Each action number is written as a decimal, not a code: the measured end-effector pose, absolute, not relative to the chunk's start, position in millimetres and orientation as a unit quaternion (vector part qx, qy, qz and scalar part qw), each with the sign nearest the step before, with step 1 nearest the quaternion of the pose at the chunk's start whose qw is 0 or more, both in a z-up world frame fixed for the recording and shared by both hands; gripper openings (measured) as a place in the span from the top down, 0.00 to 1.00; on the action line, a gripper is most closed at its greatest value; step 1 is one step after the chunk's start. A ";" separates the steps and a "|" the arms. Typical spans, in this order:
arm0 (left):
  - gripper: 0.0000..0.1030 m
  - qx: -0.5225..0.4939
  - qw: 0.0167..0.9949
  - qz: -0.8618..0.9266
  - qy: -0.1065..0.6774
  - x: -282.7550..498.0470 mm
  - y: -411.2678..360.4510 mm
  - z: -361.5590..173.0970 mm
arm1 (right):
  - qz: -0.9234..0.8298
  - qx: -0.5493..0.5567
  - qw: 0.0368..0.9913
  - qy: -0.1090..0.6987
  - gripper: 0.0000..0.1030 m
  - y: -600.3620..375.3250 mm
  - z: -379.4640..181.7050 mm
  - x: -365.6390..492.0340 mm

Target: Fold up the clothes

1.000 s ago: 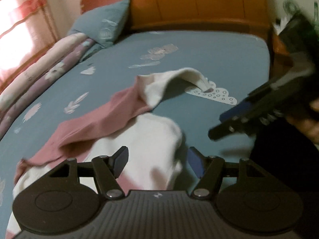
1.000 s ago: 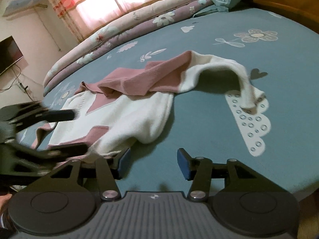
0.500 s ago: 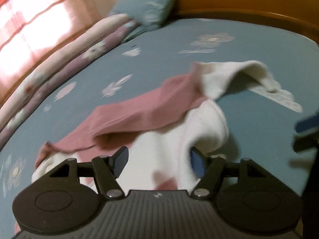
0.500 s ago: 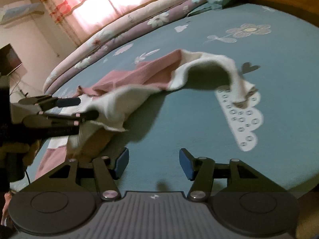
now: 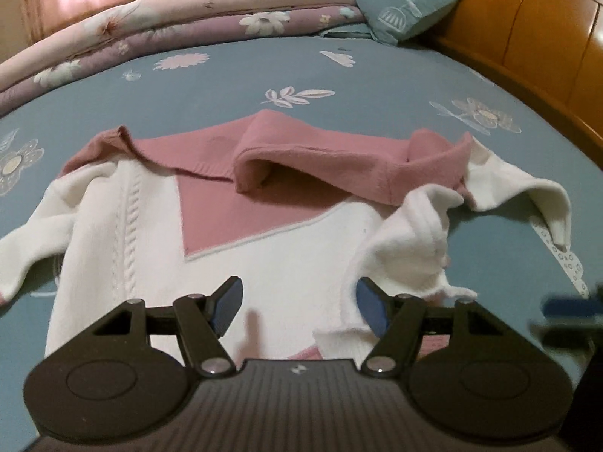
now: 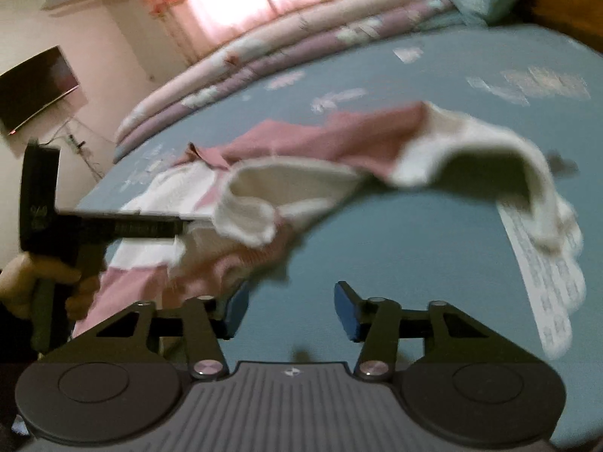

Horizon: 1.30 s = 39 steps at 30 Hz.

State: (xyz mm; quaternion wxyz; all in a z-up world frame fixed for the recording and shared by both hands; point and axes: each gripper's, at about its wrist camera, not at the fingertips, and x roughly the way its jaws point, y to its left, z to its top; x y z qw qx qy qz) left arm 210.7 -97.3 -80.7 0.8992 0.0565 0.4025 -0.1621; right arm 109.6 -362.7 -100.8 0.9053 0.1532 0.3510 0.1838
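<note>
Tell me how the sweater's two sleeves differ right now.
The left sleeve lies flat and straight on the bed sheet; the right sleeve arches up off it, with only its cuff touching down. The left sleeve looks all white; the right sleeve starts pink near the shoulder and turns white. Both belong to the same pink-and-white sweater.
</note>
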 end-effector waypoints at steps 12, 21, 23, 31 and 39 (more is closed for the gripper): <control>0.34 0.043 0.900 -0.152 0.407 199.8 -70.1 -70.4 | 0.294 -0.036 0.900 0.321 0.62 -307.5 -108.8 190.0; 0.33 0.040 0.905 -0.142 0.400 177.0 -59.2 -57.3 | 0.287 -0.036 0.883 0.370 0.89 -310.5 -86.4 156.4; 0.32 0.043 0.905 -0.147 0.396 170.5 -59.4 -53.5 | 0.298 0.036 0.875 0.380 0.90 -328.6 -77.0 145.6; 0.32 0.051 0.908 -0.161 0.384 148.4 -69.0 -43.1 | 0.284 0.234 0.849 0.380 0.91 -397.5 -47.7 110.3; 0.31 0.064 0.907 -0.176 0.376 133.8 -78.8 -35.5 | 0.146 0.325 0.810 0.466 0.87 -461.5 -100.3 102.7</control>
